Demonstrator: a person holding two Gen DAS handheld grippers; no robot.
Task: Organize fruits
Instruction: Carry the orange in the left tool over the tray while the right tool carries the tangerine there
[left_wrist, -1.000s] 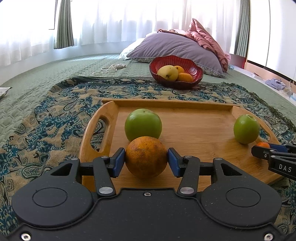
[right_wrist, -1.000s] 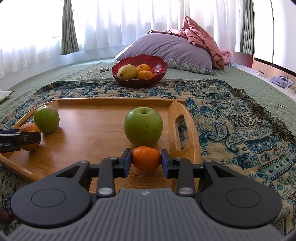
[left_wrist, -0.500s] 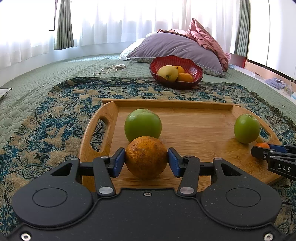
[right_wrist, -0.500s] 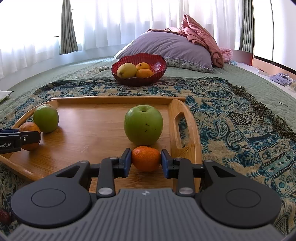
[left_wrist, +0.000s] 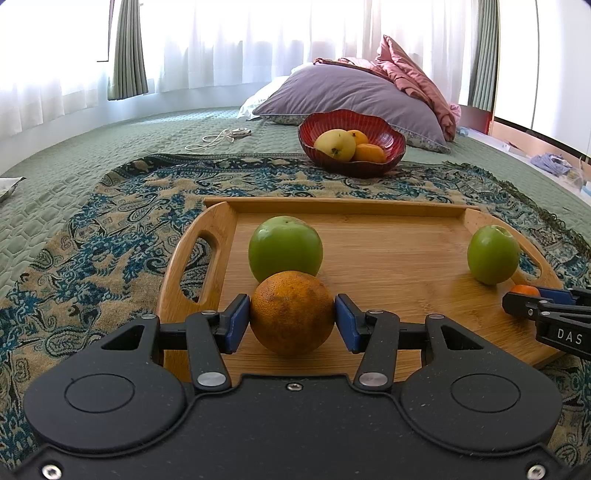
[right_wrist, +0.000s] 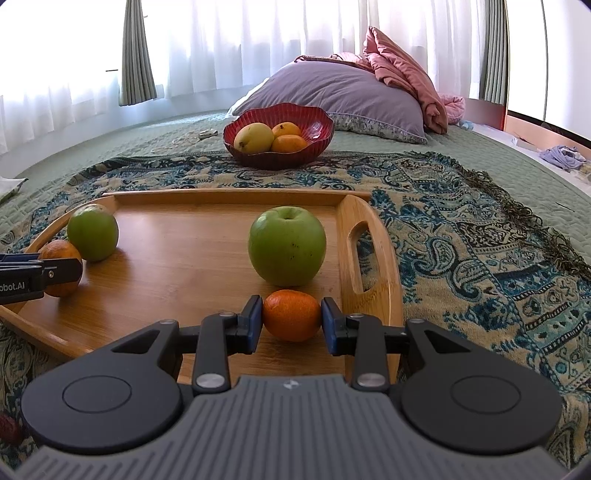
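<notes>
Fruit on a wooden tray, one piece clamped in each tool.

Left wrist view: left tool (left_wrist: 292, 319) grasps a large orange (left_wrist: 291, 312), blue pads pressed to both its sides, near the left handle of the tray (left_wrist: 388, 214). A green apple (left_wrist: 285, 249) sits just behind the orange; a second green apple (left_wrist: 493, 254) stands at the tray's right end. A red bowl (left_wrist: 351, 142) of fruit rests on the patterned blanket (left_wrist: 110, 236) beyond.
Right wrist view: right tool (right_wrist: 291, 325) grasps a small tangerine (right_wrist: 291, 314) near the tray's right handle, directly before the right-end apple. The left tool enters at the left edge with its orange.
</notes>
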